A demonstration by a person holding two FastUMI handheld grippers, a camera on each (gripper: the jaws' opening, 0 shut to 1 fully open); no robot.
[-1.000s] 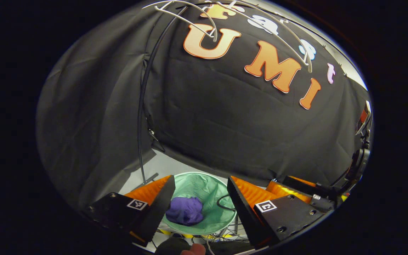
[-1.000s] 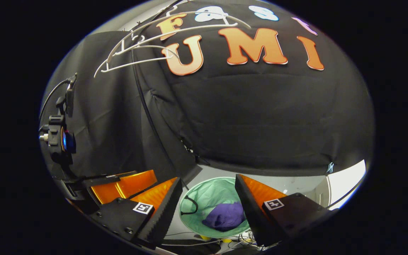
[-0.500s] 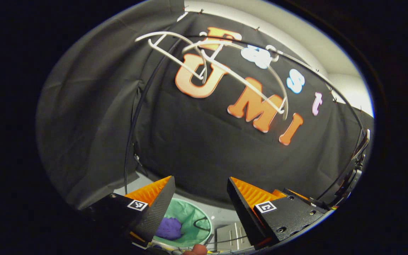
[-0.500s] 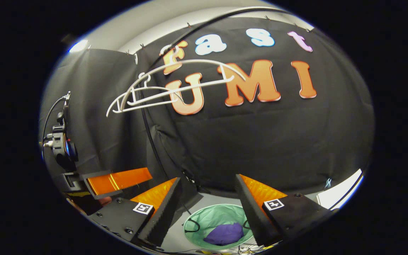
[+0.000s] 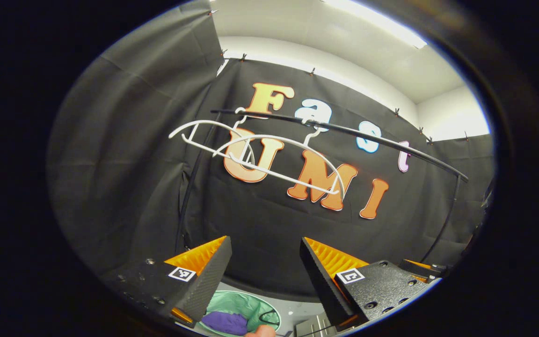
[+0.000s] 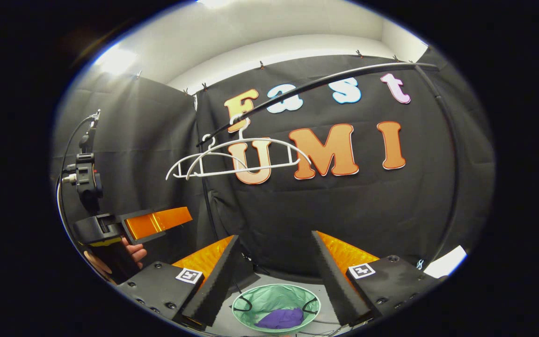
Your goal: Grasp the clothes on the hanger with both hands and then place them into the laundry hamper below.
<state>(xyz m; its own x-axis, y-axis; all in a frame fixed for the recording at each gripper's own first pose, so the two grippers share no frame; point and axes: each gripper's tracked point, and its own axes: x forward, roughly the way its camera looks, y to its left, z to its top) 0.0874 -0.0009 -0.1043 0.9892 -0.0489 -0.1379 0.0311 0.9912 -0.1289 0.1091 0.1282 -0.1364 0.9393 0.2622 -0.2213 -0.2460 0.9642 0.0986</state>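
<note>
Purple garment point(image 6: 282, 318) bunched inside green laundry hamper point(image 6: 251, 305). Above hamper: bare white hangers point(image 6: 239, 159) on rail point(image 6: 325, 82). Left gripper point(image 5: 262, 262), right gripper point(image 6: 274, 262): wide open, empty. Risk: snagging hangers above hamper if raised further.

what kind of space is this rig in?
Likely a staged recording booth, not a home: black cloth walls, a black curved rail carrying bare white plastic hangers, a green pop-up hamper on the floor.

We see two hangers point(image 6: 232, 159) on the rail point(image 6: 316, 84) above, the hamper point(image 6: 276, 299) below, clothes point(image 6: 281, 319) inside it.
</note>
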